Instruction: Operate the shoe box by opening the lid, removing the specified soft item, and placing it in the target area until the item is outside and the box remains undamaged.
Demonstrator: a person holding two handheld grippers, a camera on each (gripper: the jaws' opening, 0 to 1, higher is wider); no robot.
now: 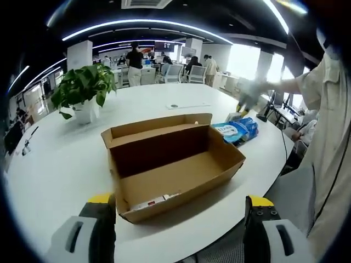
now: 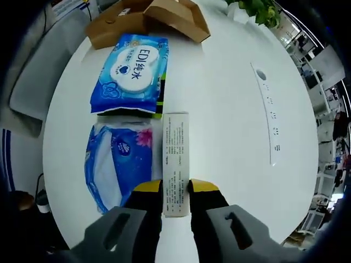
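The brown cardboard shoe box (image 1: 181, 164) lies open in the middle of the white table, its lid flap standing up at the back. My left gripper (image 1: 180, 211) hangs open and wide in front of the box's near wall, holding nothing. Two soft blue packs (image 1: 238, 130) lie to the right of the box. In the right gripper view these are a wipes pack (image 2: 131, 71) and a tissue pack (image 2: 118, 164). Beside them lies a slim white carton (image 2: 175, 159), with my right gripper (image 2: 175, 189) shut on its near end. The shoe box (image 2: 148, 16) shows at the top.
A potted plant (image 1: 82, 90) stands at the back left of the round white table (image 1: 55, 164). A long white strip (image 2: 269, 109) lies on the table to the right of the carton. A person (image 1: 329, 142) stands at the table's right edge. Office desks and people are far behind.
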